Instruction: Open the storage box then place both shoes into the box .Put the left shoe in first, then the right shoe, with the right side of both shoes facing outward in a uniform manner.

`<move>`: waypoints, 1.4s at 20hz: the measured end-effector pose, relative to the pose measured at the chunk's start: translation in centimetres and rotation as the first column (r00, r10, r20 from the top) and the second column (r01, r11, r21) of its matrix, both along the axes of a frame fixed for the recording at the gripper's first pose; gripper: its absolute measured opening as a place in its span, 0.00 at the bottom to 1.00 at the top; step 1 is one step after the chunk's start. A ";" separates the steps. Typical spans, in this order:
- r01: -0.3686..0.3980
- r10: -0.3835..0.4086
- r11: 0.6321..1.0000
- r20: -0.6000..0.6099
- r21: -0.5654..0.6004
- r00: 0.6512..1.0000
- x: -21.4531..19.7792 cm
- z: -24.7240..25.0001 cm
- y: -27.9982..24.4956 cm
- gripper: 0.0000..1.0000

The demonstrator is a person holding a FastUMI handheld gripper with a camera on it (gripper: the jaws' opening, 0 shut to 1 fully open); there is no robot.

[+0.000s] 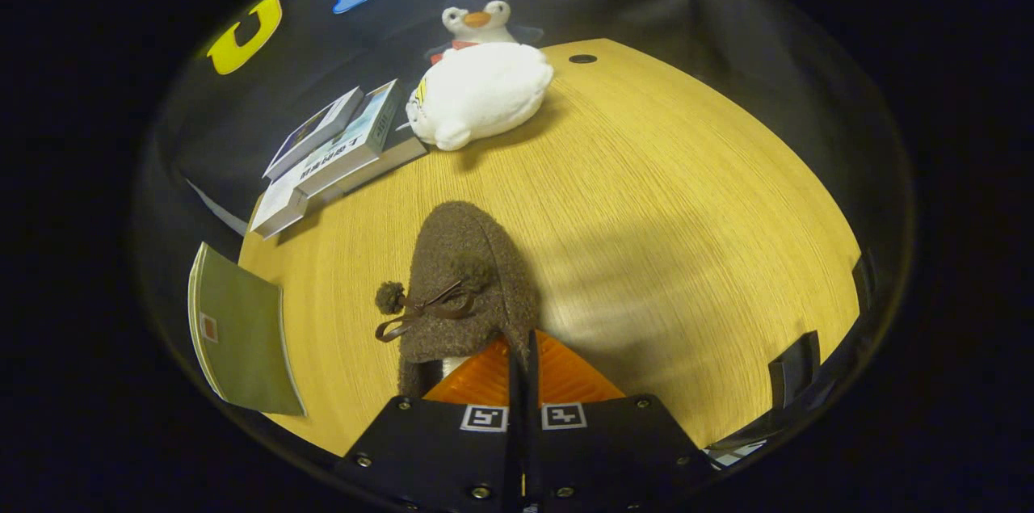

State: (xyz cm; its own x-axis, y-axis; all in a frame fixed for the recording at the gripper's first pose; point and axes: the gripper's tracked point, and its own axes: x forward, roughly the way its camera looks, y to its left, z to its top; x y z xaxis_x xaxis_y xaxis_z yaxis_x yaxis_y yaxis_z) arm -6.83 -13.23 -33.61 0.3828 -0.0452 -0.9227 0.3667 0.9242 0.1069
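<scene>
**One shoe in the jaws, box step not confirmed**

Wooden counter (646,198) spread wide beyond the jaws, carrying everything else. Well beyond the shoe, near the far edge: a white plush (481,93) with a penguin toy (478,18) just behind it, and beside those a stack of books (339,149). To the left of the shoe, a green folder (242,335) lying over the counter's edge.

Just ahead of the jaws: a brown fuzzy shoe (468,279), toe pointing away, bow and pom-pom on its top. Gripper (523,351) drawn nearly together, apparently pinching the shoe's rear rim on its right side; contact itself hidden, so a firm hold only judged, not certain. Whether lifted or resting on the counter: cannot tell.

Progress, as a judgement: early to middle. Left or right shoe: cannot tell. Lid opening unconfirmed. Left to do: carrying this shoe to the box, then the second shoe, both with right sides facing outward.
</scene>
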 end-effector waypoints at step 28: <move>-0.115 0.074 0.980 0.238 0.164 0.969 6.1 14.4 29.1 0.01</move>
